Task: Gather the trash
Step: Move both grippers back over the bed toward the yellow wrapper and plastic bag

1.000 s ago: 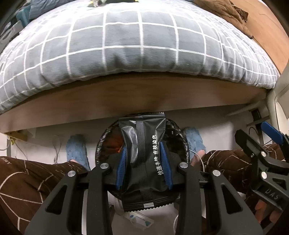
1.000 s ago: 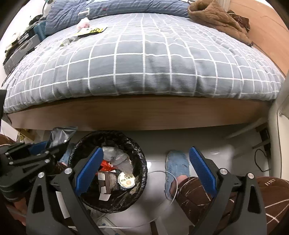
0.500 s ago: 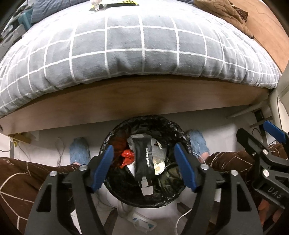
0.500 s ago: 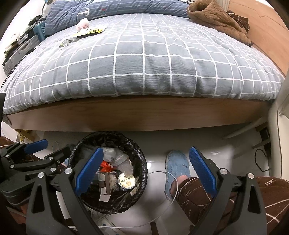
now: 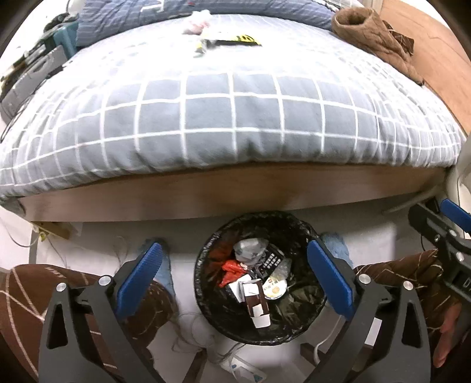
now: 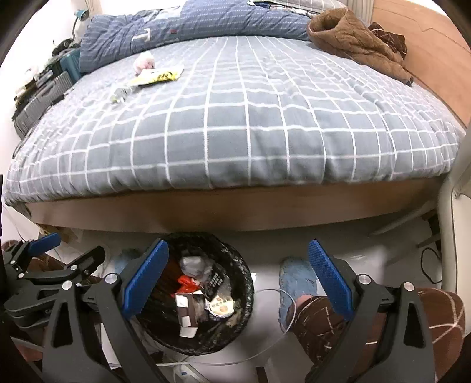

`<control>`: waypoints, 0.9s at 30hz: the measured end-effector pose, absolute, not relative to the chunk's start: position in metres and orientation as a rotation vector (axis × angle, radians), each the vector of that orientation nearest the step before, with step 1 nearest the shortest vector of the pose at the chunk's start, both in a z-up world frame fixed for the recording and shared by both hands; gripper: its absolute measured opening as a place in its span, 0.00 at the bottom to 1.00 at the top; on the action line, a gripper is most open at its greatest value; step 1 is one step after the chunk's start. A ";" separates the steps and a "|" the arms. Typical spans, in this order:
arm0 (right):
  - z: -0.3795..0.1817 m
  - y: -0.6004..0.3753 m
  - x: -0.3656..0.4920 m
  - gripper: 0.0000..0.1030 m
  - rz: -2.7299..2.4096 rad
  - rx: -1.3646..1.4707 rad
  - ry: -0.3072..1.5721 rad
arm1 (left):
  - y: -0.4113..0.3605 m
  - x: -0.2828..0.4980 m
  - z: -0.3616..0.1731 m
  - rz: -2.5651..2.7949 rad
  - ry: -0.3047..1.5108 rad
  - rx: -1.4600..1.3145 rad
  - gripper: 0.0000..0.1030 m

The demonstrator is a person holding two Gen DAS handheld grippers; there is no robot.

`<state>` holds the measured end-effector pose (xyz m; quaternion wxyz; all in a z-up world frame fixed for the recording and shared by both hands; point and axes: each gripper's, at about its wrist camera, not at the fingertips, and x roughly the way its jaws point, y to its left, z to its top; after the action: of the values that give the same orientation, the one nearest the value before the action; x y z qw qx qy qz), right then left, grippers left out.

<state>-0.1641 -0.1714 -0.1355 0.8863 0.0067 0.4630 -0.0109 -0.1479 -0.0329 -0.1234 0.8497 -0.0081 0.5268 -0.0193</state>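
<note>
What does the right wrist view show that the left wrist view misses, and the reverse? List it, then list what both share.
Only the right wrist view shows the left gripper from the side, open, and the folded blue blanket almost whole. Only the left wrist view shows the right gripper at its edge, with the person's hand below it. Both share the black-lined trash bin full of rubbish, the grey checked duvet, the yellow wrapper, the pink tissue and the brown garment.
</note>
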 end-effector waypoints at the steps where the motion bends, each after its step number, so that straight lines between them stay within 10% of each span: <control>1: -0.131 -0.169 -0.163 0.89 -0.019 0.012 0.956 | -0.031 -0.148 -0.120 -0.030 1.107 -0.017 0.94; 27: -0.037 -0.113 -0.140 0.89 0.078 -0.061 0.795 | 0.032 -0.138 -0.012 0.080 0.936 -0.095 0.94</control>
<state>-0.1402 -0.1132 -0.0372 0.9208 -0.0299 0.3871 0.0378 -0.1380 0.0319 -0.0118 0.8907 -0.0457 0.4506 0.0385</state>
